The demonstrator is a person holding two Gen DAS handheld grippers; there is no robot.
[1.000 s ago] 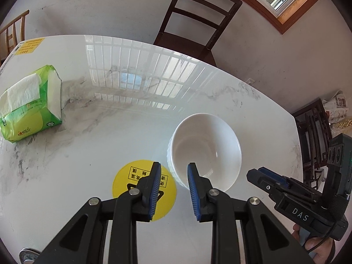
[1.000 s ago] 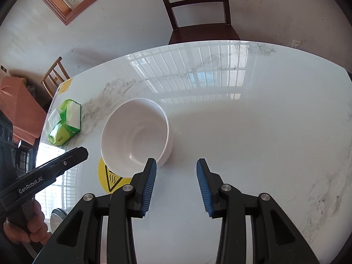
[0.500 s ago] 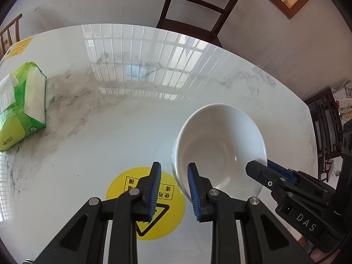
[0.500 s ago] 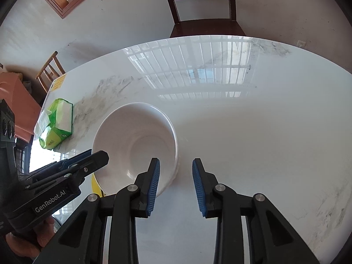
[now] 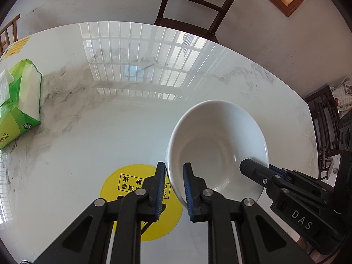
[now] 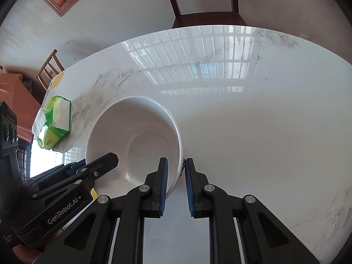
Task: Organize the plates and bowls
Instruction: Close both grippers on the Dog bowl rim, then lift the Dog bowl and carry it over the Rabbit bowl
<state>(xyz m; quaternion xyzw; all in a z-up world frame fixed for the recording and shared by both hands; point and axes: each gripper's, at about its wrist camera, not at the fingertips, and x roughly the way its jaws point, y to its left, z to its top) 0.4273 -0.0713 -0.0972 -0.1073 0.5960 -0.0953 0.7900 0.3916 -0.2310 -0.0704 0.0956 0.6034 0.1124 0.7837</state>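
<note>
Both grippers now closed in on bowl (image 5: 216,145); left gripper (image 5: 174,177) and right gripper (image 6: 176,172) straddle opposite rims, not clearly pinched. Grasp step; squeeze needed next.

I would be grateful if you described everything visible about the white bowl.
The white bowl is plain, glossy and looks ceramic, deep and round, with a smooth rim and nothing inside. It appears tilted above the marble table, by the yellow sticker. The left gripper straddles its rim on one side, the right gripper on the opposite side, each with one jaw inside and one outside; the jaws look closed on the wall.
</note>
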